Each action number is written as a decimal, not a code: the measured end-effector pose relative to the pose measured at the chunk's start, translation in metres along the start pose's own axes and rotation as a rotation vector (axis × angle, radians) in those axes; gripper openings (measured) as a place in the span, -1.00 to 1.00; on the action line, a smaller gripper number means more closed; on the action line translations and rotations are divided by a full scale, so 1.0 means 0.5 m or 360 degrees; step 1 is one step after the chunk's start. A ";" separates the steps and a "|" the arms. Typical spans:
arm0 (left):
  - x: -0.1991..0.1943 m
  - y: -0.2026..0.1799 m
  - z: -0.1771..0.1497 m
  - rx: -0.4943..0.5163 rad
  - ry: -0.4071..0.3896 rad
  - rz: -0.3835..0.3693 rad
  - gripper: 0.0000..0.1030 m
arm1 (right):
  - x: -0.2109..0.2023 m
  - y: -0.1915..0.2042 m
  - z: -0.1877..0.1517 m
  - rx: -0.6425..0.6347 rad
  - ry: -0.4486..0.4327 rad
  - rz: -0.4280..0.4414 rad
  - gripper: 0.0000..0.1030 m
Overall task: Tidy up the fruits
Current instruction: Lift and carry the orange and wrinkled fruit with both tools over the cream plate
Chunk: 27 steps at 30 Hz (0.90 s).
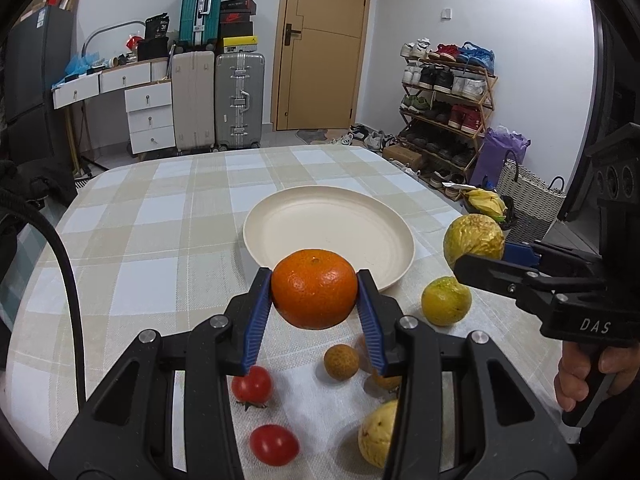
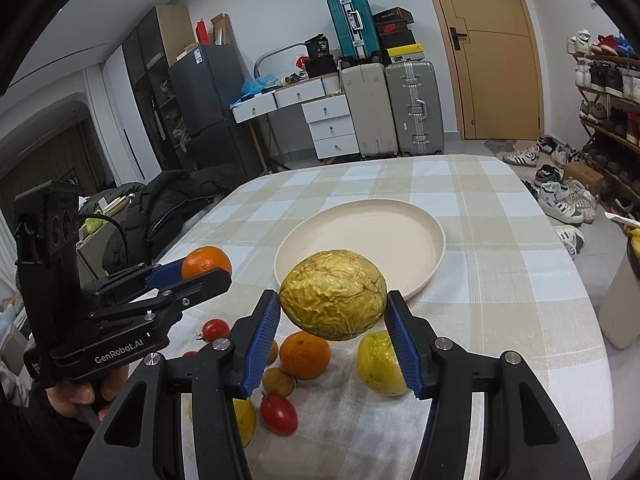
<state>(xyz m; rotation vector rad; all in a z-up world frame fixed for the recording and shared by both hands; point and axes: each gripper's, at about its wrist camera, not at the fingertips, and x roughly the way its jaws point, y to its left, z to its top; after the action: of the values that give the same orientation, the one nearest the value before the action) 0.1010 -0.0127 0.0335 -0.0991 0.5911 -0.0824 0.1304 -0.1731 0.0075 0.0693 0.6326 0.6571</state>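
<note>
My left gripper (image 1: 314,289) is shut on an orange mandarin (image 1: 314,288), held above the table just short of the cream plate (image 1: 328,224). My right gripper (image 2: 333,295) is shut on a wrinkled yellow-green passion fruit (image 2: 333,295), also lifted near the plate (image 2: 360,240). In the left wrist view the right gripper (image 1: 480,258) shows at right with the passion fruit (image 1: 473,240). In the right wrist view the left gripper (image 2: 204,270) shows at left with the mandarin (image 2: 206,266). The plate holds nothing.
Loose fruit lies on the checked cloth below: two red tomatoes (image 1: 252,386) (image 1: 274,444), a brown longan (image 1: 341,361), a greenish citrus (image 1: 446,301), a yellow fruit (image 1: 376,434), another mandarin (image 2: 305,354). A hand (image 1: 576,376) grips the right handle. Suitcases, drawers and a shoe rack stand beyond.
</note>
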 end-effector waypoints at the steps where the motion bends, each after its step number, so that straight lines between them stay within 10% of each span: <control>1: 0.009 0.002 0.002 -0.0006 0.0007 0.0000 -0.24 | 0.003 -0.003 0.003 0.0002 0.0003 -0.0001 0.07; 27: 0.161 0.011 0.038 -0.0003 0.0132 0.0081 -0.24 | 0.118 -0.069 0.047 0.0119 0.0134 -0.0042 0.07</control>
<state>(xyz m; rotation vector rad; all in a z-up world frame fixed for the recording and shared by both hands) 0.1784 -0.0144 0.0040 -0.0829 0.6764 -0.0369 0.1987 -0.1627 -0.0134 0.1029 0.7384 0.6130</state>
